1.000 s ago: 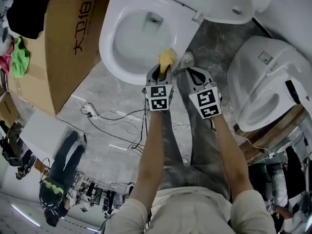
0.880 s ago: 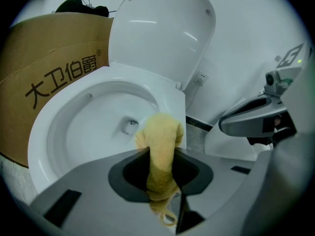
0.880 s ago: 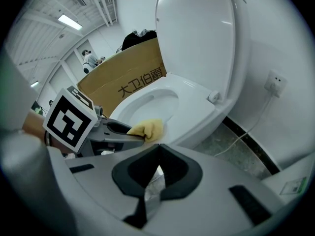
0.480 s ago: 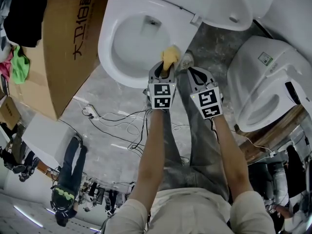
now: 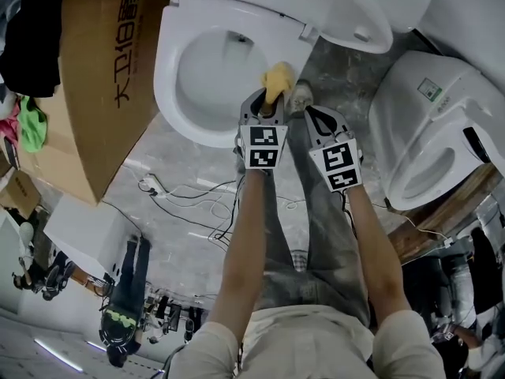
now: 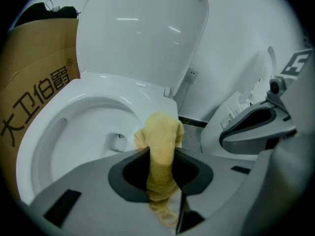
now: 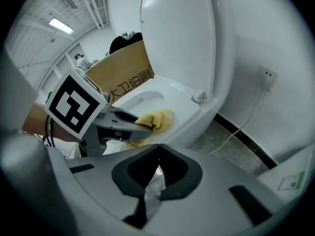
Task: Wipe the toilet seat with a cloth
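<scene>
A white toilet stands with its lid (image 6: 142,33) raised and its seat (image 5: 167,93) down. My left gripper (image 5: 271,101) is shut on a yellow cloth (image 5: 278,76), which presses on the seat's right rim, near the hinge. In the left gripper view the cloth (image 6: 160,141) runs up between the jaws and flops onto the seat (image 6: 147,91). The right gripper (image 5: 310,111) hovers just right of the left one, off the seat's edge, jaws together and holding nothing. The right gripper view shows its own jaws (image 7: 158,150) meeting, with the cloth (image 7: 156,120) and the seat (image 7: 184,104) beyond.
A large printed cardboard box (image 5: 95,69) leans against the toilet's left side. A second white toilet (image 5: 430,133) stands at the right. Cables (image 5: 197,196) trail over the grey floor by the person's legs. A wall socket (image 7: 266,75) with a cord sits behind the toilet.
The left gripper has slid the cloth along the seat's right rim toward the hinge. The right gripper has kept alongside it, still shut.
</scene>
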`<act>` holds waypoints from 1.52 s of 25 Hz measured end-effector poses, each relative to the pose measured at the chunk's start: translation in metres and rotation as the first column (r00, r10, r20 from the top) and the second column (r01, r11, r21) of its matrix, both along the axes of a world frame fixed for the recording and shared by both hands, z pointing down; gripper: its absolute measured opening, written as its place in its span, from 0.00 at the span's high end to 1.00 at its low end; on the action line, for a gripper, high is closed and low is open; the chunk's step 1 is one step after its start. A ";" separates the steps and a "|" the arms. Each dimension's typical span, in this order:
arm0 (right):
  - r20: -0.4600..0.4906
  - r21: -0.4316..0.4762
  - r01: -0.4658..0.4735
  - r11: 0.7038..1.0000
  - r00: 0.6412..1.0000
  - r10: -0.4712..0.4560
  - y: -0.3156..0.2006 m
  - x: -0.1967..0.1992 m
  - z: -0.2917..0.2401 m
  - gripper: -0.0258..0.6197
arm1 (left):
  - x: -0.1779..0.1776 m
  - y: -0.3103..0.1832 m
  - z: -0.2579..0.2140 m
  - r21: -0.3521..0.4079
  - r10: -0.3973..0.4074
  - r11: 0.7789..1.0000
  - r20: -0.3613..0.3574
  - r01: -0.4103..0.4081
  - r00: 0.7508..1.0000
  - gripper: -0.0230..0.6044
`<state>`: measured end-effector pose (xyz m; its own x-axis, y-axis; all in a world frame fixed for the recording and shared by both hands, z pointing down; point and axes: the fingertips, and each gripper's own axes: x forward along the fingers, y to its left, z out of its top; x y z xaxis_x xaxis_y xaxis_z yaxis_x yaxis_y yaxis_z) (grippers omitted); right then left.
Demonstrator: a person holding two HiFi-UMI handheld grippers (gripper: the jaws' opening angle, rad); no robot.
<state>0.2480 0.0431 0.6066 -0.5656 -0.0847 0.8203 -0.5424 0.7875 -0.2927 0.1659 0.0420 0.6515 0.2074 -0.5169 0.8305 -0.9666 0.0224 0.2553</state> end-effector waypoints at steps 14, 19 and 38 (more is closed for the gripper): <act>0.004 0.020 -0.057 0.998 0.998 0.057 -0.024 0.001 -0.001 0.95 | -0.001 -0.033 -0.002 0.008 0.083 0.996 0.004 -0.083 0.997 0.77; 0.017 0.051 -0.083 0.995 0.996 0.082 -0.038 -0.003 -0.008 0.95 | -0.001 -0.041 -0.001 -0.001 0.117 0.993 0.013 -0.117 0.993 0.77; 0.019 0.093 -0.142 0.985 0.990 0.141 -0.071 -0.028 -0.015 0.95 | -0.011 -0.095 -0.010 0.073 0.224 0.973 -0.035 -0.221 0.974 0.78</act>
<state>0.2204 -0.0279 0.5915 -0.5522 -0.2411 0.7981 -0.6472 0.7274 -0.2280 0.1549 -0.0535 0.6419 0.3583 -0.5089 0.7828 -0.9335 -0.2109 0.2901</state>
